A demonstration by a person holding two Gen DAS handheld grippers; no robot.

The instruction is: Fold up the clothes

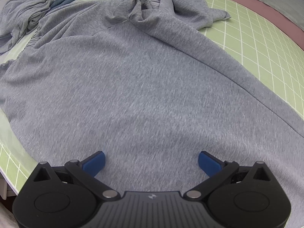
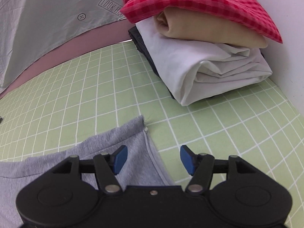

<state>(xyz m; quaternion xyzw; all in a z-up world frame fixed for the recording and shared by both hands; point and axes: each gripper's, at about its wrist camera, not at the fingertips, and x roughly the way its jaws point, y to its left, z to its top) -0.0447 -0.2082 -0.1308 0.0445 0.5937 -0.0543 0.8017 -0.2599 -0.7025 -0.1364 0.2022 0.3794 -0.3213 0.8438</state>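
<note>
Left gripper (image 1: 151, 161) steep over grey garment (image 1: 144, 87), jaws apart, empty | right gripper (image 2: 153, 158) angled down above garment's corner (image 2: 139, 125), jaws apart, empty

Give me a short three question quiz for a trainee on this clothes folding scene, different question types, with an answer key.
1. True or false: the right tongs are clamped on the grey knit garment.
2. Which piece tops the folded stack? A red checked cloth; B white cloth; C tan cloth.
3. Fill in: the left tongs hang open over the garment's ____ side: smooth or bunched?

Key: 1 false, both pads stand apart with nothing pinched; 2 A; 3 smooth, the bunched sleeves lie at the far end on the green gridded sheet.
</note>
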